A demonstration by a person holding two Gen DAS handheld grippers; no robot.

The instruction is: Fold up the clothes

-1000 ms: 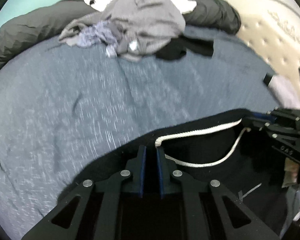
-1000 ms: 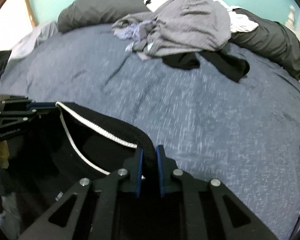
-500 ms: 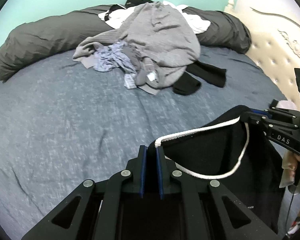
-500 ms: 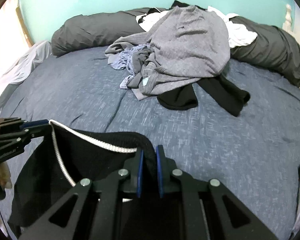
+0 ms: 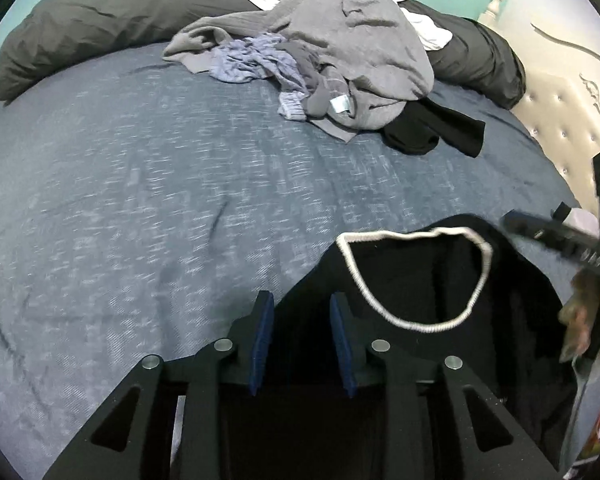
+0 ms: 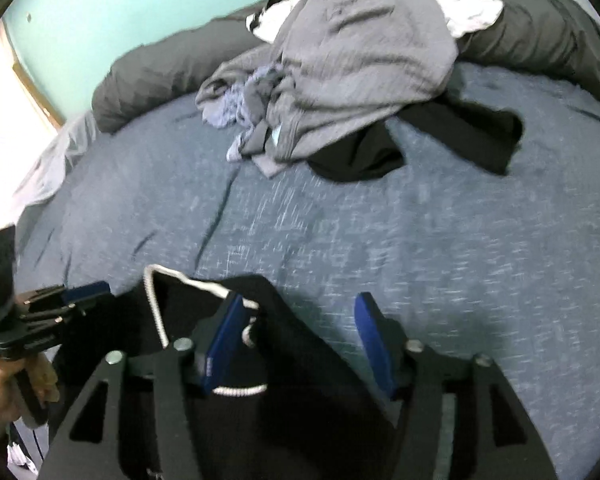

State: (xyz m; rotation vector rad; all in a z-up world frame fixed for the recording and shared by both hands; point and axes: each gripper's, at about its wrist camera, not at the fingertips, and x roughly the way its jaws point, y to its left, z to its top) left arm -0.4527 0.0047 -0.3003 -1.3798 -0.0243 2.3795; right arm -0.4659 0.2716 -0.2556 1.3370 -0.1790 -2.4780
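Two grippers hover over a blue-grey bedspread (image 5: 140, 184), both with jaws spread apart and clamping nothing. The left gripper (image 5: 302, 320) and right gripper (image 6: 296, 332) each sit over a shoulder of a black garment (image 5: 420, 280) (its neckline trimmed in white), which lies on the near edge of the bed. Farther back, a heap of grey clothes (image 5: 352, 40) rests against dark pillows (image 5: 100, 12).

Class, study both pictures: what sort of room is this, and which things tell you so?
Most likely a bedroom. A wide bed with a blue-grey cover fills the view, a tufted headboard stands at one end, and a heap of unfolded clothes lies by the dark pillows.
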